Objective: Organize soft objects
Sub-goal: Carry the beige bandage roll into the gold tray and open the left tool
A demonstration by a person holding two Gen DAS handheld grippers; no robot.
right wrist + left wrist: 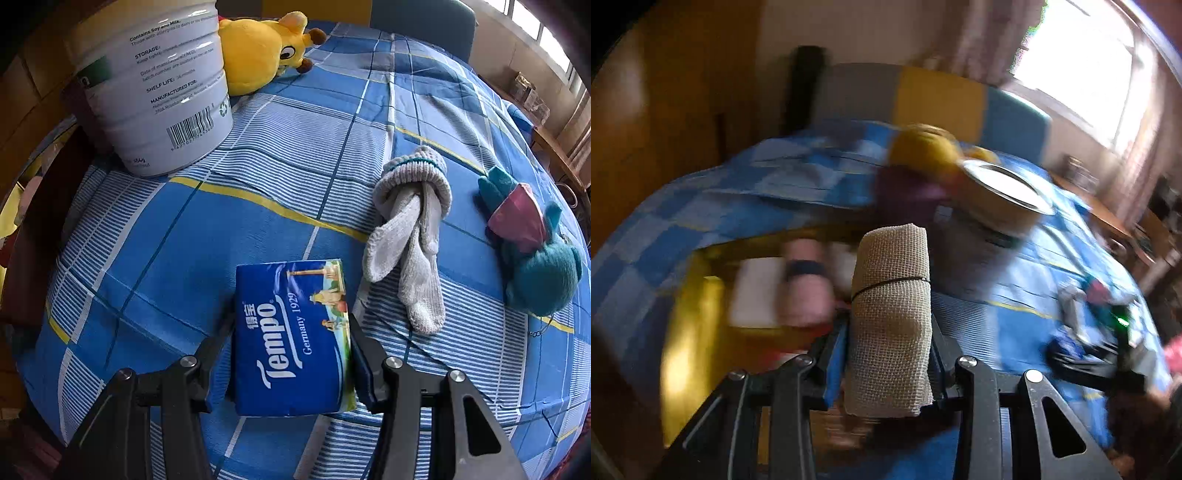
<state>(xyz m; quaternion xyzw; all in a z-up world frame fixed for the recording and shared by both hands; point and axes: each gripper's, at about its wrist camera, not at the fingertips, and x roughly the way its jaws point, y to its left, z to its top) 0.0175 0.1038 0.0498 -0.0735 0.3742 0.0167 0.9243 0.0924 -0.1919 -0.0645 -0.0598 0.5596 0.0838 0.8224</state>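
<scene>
My left gripper (889, 328) is shut on a beige gauze roll (891, 295) bound with a black band, held above the blue checked bedspread (738, 206). The view is blurred by motion. Just beyond the roll is a yellow box (683, 332) holding a white roll (757, 291) and a pink roll (807, 284). My right gripper (291, 328) is shut on a blue Tempo tissue pack (291, 332), its pads pressed on both sides, low over the bedspread (166, 240). To its right lie knotted grey socks (410, 236) and a teal and pink plush toy (535, 251).
A tall white tin (159, 85) stands at the back left of the bed, with a yellow plush toy (258, 51) beside it. A padded headboard (938, 99) and a bright window (1082, 66) lie beyond. A wooden desk (554, 147) runs along the bed's right side.
</scene>
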